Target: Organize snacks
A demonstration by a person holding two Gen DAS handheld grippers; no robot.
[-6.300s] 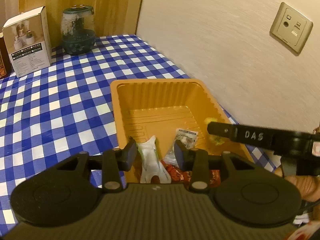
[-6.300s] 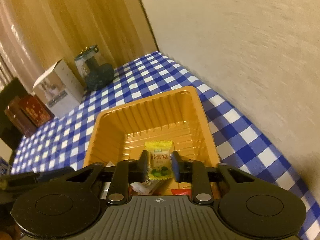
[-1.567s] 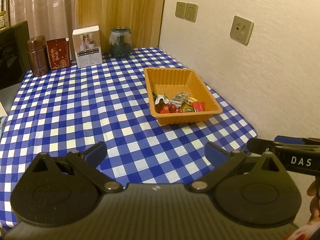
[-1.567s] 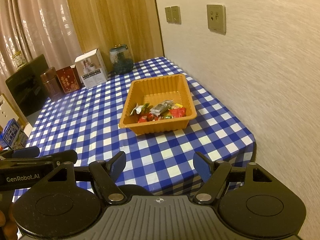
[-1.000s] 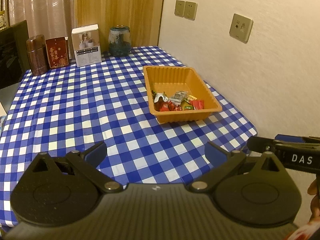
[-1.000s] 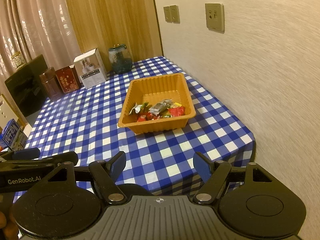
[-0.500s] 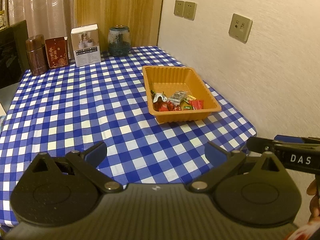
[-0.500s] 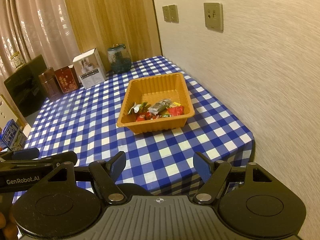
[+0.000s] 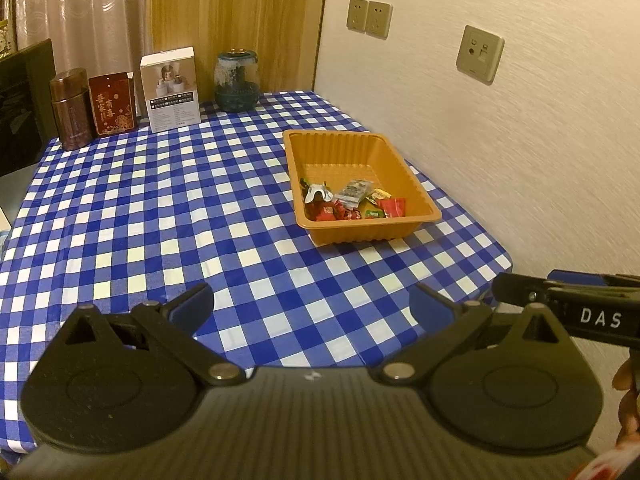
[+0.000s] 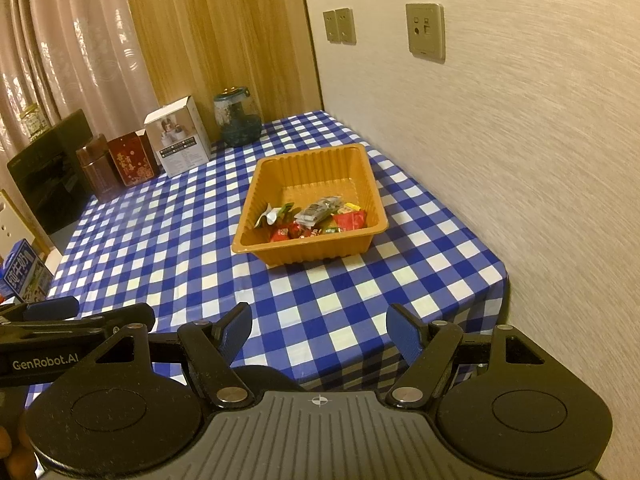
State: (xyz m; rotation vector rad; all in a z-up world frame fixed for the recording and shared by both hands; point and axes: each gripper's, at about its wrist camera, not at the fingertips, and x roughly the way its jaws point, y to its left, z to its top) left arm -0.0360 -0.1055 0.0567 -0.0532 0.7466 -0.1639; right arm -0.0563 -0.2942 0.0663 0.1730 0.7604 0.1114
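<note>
Several small wrapped snacks (image 9: 352, 202), mostly red with some green, yellow, silver and one clear grey packet, lie heaped at the near end of a ribbed orange plastic tray (image 9: 416, 184) whose far half is bare; their print is too small to read. That tray sits on the blue-and-white checked tablecloth (image 9: 160, 208) near the table's right edge by the pale wall. Well back from it, the left gripper (image 9: 312, 306) and right gripper (image 10: 319, 332) hang over the near edge, jaws spread and empty.
</note>
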